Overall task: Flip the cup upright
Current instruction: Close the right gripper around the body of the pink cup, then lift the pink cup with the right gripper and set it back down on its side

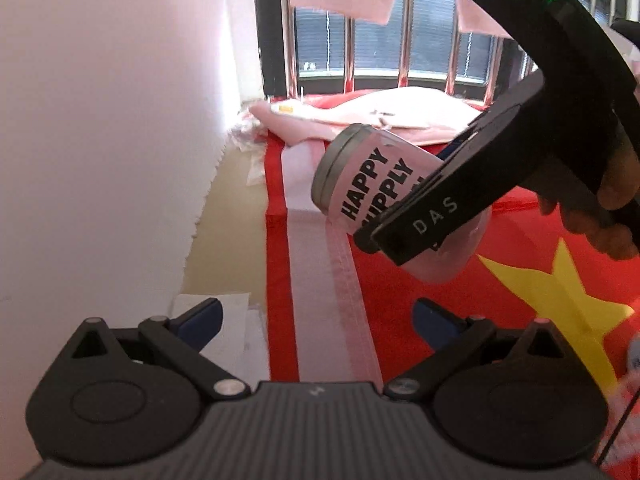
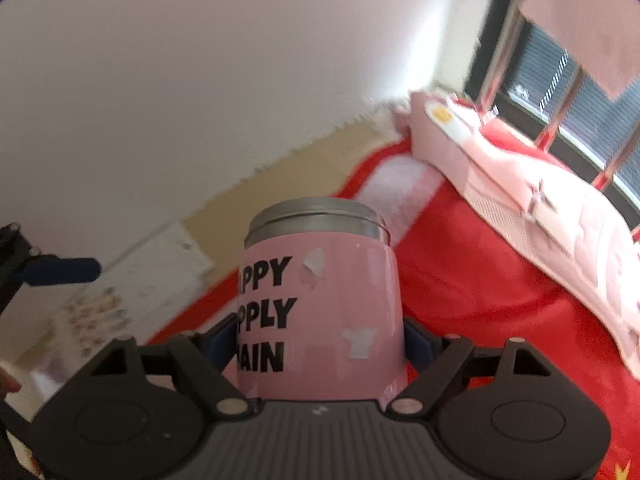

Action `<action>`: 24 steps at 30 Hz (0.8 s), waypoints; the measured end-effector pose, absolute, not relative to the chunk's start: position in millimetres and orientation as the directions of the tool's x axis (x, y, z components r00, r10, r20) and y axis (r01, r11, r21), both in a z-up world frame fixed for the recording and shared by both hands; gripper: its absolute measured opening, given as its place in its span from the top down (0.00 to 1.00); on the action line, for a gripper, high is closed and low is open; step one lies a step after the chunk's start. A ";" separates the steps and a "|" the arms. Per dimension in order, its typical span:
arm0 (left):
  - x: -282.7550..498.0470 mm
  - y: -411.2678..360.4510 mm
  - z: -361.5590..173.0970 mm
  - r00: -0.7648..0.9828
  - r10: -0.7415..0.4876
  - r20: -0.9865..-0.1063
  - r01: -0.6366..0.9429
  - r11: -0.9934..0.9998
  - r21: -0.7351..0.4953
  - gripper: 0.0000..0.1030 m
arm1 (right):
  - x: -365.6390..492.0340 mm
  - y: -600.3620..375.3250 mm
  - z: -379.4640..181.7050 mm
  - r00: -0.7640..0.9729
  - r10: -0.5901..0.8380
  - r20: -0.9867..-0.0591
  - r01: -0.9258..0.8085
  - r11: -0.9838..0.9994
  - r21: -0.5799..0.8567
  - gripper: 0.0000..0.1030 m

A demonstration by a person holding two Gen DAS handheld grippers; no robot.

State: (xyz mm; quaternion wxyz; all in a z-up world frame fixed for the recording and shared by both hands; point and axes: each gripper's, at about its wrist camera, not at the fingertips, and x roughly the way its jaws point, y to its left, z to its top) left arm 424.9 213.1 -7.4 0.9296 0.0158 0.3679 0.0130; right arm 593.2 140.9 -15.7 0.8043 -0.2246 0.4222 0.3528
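Cup sits clamped between right gripper jaws, lifted clear of red cloth. Long axis runs straight out along fingers; metal-rimmed end points away from jaws, other end at palm. In left view axis tilts, roughly halfway to vertical. Left gripper jaws spread wide, empty, nearby below cup, not touching. Judgement: further wrist roll by right hand needed; which end is the mouth, cannot tell.
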 end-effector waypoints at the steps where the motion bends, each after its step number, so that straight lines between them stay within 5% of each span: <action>1: 413.7 213.5 -2.6 0.735 0.036 -0.677 -0.010 0.999 0.042 0.00 | 583.3 141.2 -8.5 0.397 0.390 -0.831 -0.766 0.640 -0.065 0.19; 9: 304.8 221.0 7.7 0.795 0.068 -0.603 -0.016 0.996 0.092 0.00 | 480.8 141.5 26.1 0.414 0.485 -0.770 -0.828 0.552 -0.097 0.19; 24: 188.1 231.8 -44.6 0.818 0.061 -0.572 -0.023 0.997 0.073 0.00 | 375.7 143.6 -46.0 0.379 0.397 -0.836 -0.735 0.678 -0.011 0.19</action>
